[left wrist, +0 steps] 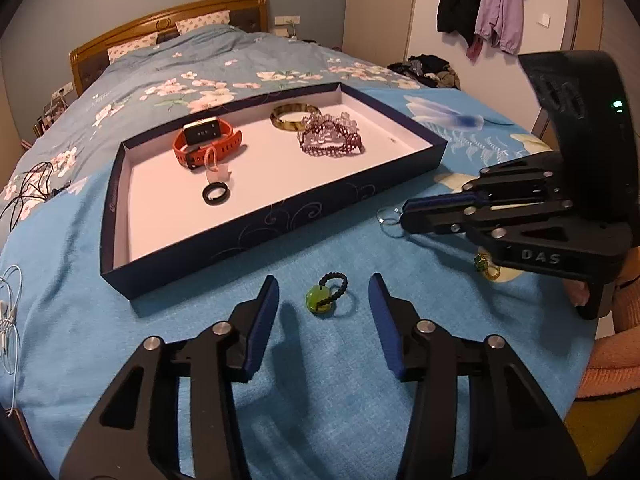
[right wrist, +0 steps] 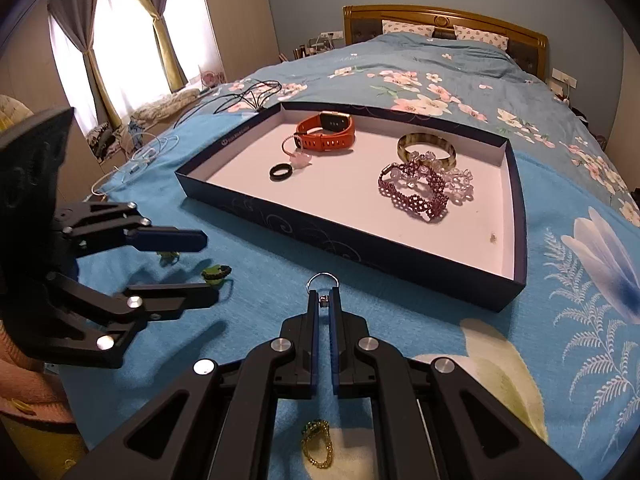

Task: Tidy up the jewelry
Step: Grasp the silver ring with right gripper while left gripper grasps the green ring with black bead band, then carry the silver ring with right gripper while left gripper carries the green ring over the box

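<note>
Holding: my right gripper (right wrist: 324, 300) is pinched tight on a small silver ring (right wrist: 322, 281); its loop pokes out past the fingertips, just above the blue bedspread (right wrist: 260, 264).
Right gripper, other view: seen from my left wrist it lies low over the bedspread, jaws together, with the silver ring at its tip.
Left gripper: my left gripper (left wrist: 324, 300) stands partly open over the bedspread, nothing pressed between its pads.
Between the left jaws: a green pendant on a black cord (left wrist: 325, 295) lies flat on the bedspread, clear of both pads.
Tray: a dark blue tray (right wrist: 360, 252) with a white floor sits on the bed beyond both grippers.
Tray, left part: an orange watch (right wrist: 326, 134) lies at the back, a black ring (right wrist: 279, 171) nearer the front, and a small pink charm (right wrist: 301, 159) between the 2, touching the black ring.
Tray, right part: a mottled bangle (right wrist: 426, 148) lies at the back; a purple beaded bracelet (right wrist: 414, 192) and a clear beaded bracelet (right wrist: 456, 182) are heaped just in front of it, overlapping each other.
Outside the tray: a green and gold beaded piece (right wrist: 316, 442) lies on the bedspread beneath my right gripper, near me.
Edge of the bed: white cables (right wrist: 148, 152) and black cables (right wrist: 248, 98) trail to the left of the tray.
</note>
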### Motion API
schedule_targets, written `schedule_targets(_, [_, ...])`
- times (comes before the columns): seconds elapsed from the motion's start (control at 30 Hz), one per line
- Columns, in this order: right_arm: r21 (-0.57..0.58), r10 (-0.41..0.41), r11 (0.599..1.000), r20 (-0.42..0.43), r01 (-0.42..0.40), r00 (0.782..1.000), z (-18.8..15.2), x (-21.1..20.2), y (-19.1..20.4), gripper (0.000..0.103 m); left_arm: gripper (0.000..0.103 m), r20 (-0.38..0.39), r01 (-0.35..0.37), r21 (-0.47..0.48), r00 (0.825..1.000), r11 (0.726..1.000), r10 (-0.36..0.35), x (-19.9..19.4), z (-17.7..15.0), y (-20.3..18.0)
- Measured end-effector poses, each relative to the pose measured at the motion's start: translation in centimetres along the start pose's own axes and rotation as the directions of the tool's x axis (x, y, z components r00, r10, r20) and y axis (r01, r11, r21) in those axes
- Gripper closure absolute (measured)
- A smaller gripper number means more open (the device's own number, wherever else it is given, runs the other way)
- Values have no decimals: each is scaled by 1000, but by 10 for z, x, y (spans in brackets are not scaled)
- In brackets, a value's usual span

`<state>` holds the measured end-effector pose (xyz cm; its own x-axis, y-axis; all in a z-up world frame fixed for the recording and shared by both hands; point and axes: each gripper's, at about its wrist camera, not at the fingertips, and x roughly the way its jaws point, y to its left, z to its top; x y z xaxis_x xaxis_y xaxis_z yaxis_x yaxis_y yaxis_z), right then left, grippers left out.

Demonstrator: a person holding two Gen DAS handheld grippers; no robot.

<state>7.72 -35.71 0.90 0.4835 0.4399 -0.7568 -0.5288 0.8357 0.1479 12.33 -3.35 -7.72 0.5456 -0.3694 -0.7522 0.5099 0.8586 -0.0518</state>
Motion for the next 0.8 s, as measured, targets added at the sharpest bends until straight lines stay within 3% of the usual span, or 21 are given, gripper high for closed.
schedule_targets(0.23, [8, 9, 1000, 24, -9, 1000, 0, -7, -2, 100, 81, -32, 13, -37, 999, 999, -14, 9, 0, 8])
schedule_targets(0.8, [0, 10, 1000, 100, -10, 995, 4, -25, -1, 100, 94, 14, 9, -71, 1000, 997, -8, -2, 2, 12])
